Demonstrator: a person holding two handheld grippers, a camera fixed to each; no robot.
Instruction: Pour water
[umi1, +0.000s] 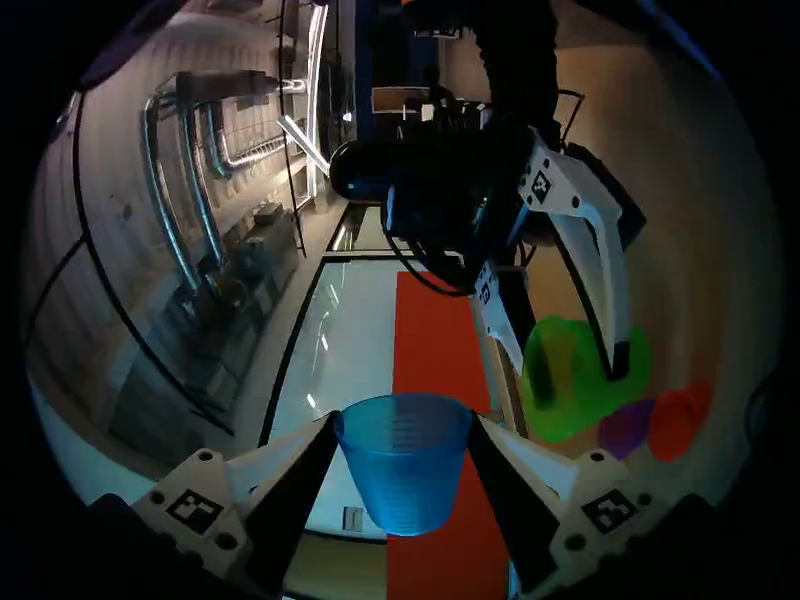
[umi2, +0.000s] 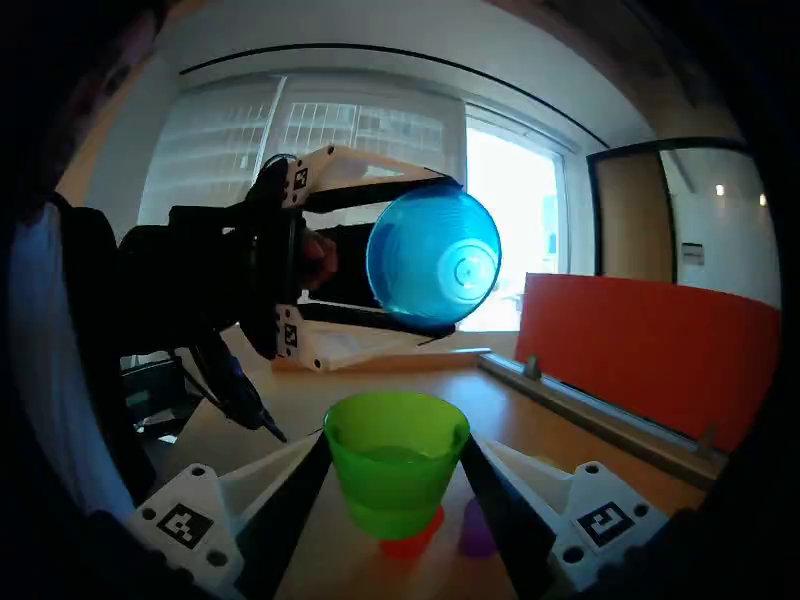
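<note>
- Blue cup (umi1: 405, 475): clamped on both sides by the left gripper (umi1: 403, 432), close to its lens. In the right gripper view it is held up in the air, tipped on its side with its base toward that camera, above and beyond the green cup.
- Green cup (umi2: 397, 470): upright, pinched between both fingers of the right gripper (umi2: 395, 445). Some clear liquid seems to lie inside. Whether the cup rests on the table cannot be told.
- Red cup (umi2: 410, 545), purple cup (umi2: 478, 530): side by side on the table, just past the green cup.
- Table (umi2: 500, 400): pale wood.
- Red panel (umi2: 650, 345): upright along the table's far edge.
- Window (umi2: 510, 230): bright, behind the blue cup.
</note>
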